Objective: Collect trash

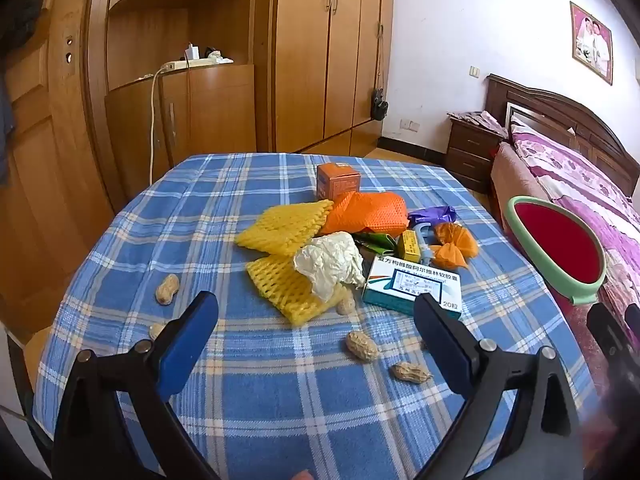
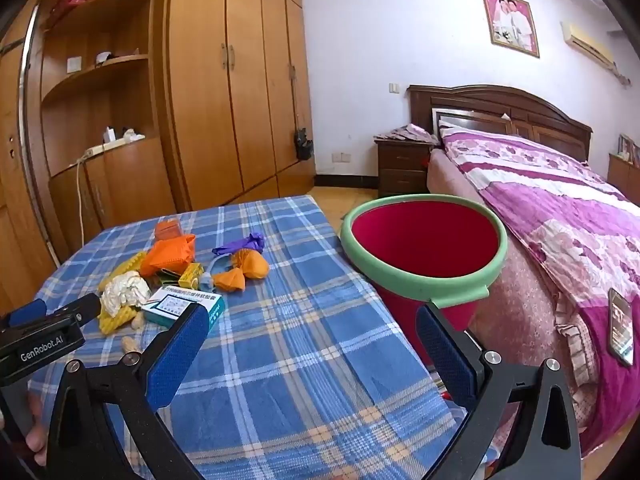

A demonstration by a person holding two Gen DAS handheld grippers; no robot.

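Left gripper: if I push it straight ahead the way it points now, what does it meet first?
Probably the lower yellow foam net, with the crumpled white paper lying on its far end. The left gripper is open and empty, angled down at the blue plaid tablecloth; depth is uncertain, so it could touch cloth first.

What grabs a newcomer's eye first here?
The bright litter heap mid-table: yellow foam nets, an orange foam net and a crumpled white tissue on the blue plaid tablecloth. Next, the red bucket with a green rim, past the table's right edge beside the bed.
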